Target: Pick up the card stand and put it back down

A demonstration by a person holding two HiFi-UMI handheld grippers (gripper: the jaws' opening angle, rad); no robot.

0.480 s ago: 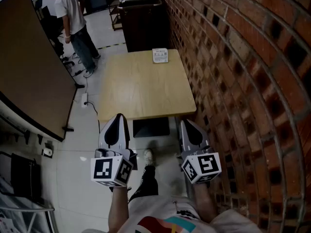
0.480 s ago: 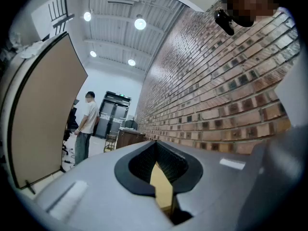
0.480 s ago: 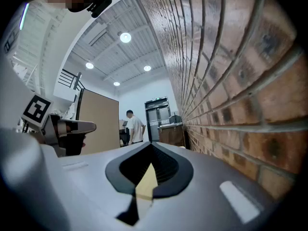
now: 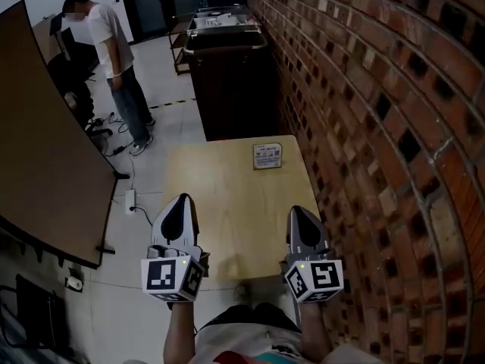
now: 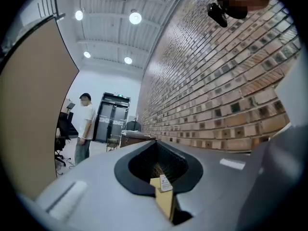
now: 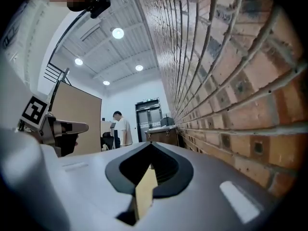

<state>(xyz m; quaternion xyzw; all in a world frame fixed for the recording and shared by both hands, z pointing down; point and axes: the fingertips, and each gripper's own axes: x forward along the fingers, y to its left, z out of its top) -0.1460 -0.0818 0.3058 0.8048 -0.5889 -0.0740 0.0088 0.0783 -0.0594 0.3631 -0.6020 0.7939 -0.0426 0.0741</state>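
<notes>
**Card stand on far side of table; both grippers closed and empty**

Item 1. Light wooden square-topped table (image 4: 227,203): reference landmark for all entries below.

Item 2. Small white printed card stand (image 4: 267,155): stands on the table close to its far edge, towards the far right corner. It faces the person, and its long axis runs across the table, parallel to the far edge. It is untouched and not yet picked up. It also shows as a small pale card through the left gripper view (image 5: 165,183).

Item 3. Left gripper (image 4: 181,202), grey two-jaw tool with a marker cube: hovers over the table's near left part. Its jaws are pressed together with nothing between them (image 5: 155,143).

Item 4. Right gripper (image 4: 297,212), same type: hovers over the table's near right part, jaws likewise clenched on nothing (image 6: 150,146).

Item 5. Governing relation: the stand lies straight ahead of both grippers, well apart from them, between their two lines but closer to the right one. By judgement the right gripper has the shorter reach, and its jaws must part before closing across the stand's thin depth.

Item 6. Surroundings: red brick wall (image 4: 364,127) along the table's right edge; dark cabinet (image 4: 231,74) beyond its far edge; standing person (image 4: 114,59) off to the far left.
</notes>
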